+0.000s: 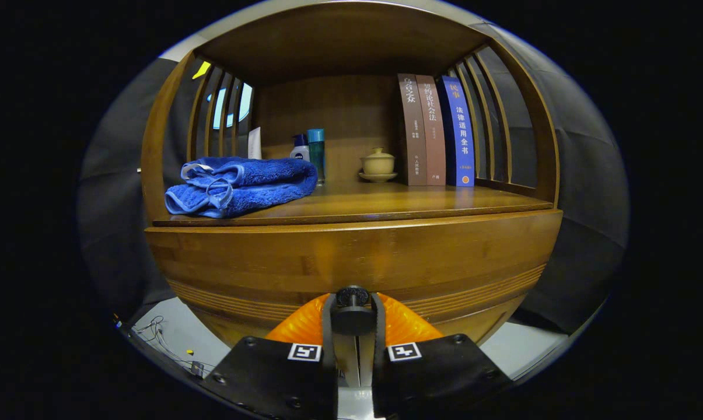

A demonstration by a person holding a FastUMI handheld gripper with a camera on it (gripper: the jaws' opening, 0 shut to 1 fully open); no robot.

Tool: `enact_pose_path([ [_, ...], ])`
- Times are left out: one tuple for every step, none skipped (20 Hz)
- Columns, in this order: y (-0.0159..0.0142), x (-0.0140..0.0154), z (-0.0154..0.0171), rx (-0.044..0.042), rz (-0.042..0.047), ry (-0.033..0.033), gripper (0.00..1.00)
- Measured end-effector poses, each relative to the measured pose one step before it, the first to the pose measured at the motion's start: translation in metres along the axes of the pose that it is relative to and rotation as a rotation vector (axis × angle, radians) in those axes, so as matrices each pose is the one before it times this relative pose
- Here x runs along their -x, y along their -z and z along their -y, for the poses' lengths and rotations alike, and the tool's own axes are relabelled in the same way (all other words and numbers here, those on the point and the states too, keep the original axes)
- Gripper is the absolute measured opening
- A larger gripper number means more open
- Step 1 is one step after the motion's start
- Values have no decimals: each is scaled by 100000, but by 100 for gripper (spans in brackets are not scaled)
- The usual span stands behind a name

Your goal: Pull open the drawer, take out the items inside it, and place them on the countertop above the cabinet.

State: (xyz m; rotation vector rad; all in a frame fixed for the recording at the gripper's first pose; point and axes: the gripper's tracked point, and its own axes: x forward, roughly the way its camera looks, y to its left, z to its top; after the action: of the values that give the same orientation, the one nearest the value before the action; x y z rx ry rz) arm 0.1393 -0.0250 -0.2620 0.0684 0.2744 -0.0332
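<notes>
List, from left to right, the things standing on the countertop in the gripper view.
Blue towel → white tube → white bottle → teal bottle → lidded cup on its saucer → two brown books → blue book. Below, the claw grips the drawer knob.

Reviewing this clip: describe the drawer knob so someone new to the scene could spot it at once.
Start at the wooden cabinet with its open shelf holding a blue towel and books. Below the shelf runs the drawer front; at its lower middle sits the knob, a small dark round knob gripped between the gripper jaws.
</notes>
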Motion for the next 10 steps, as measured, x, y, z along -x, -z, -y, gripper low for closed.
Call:
enact_pose_path([
  [187,804,128,531,508,254,27],
  [219,898,91,62,283,19,27],
  [208,1053,-24,-597,261,-163,27],
  [223,1072,11,-733,-108,-246,27],
  [182,1052,90,-451,-198,-54,27],
  [240,1092,103,-605,-189,-12,27],
  [232,1034,39,-493,-453,-245,27],
  [182,964,-22,-72,-190,-234,27],
  [173,996,12,347,-50,-435,27],
  [198,908,38,-81,-66,-406,27],
])
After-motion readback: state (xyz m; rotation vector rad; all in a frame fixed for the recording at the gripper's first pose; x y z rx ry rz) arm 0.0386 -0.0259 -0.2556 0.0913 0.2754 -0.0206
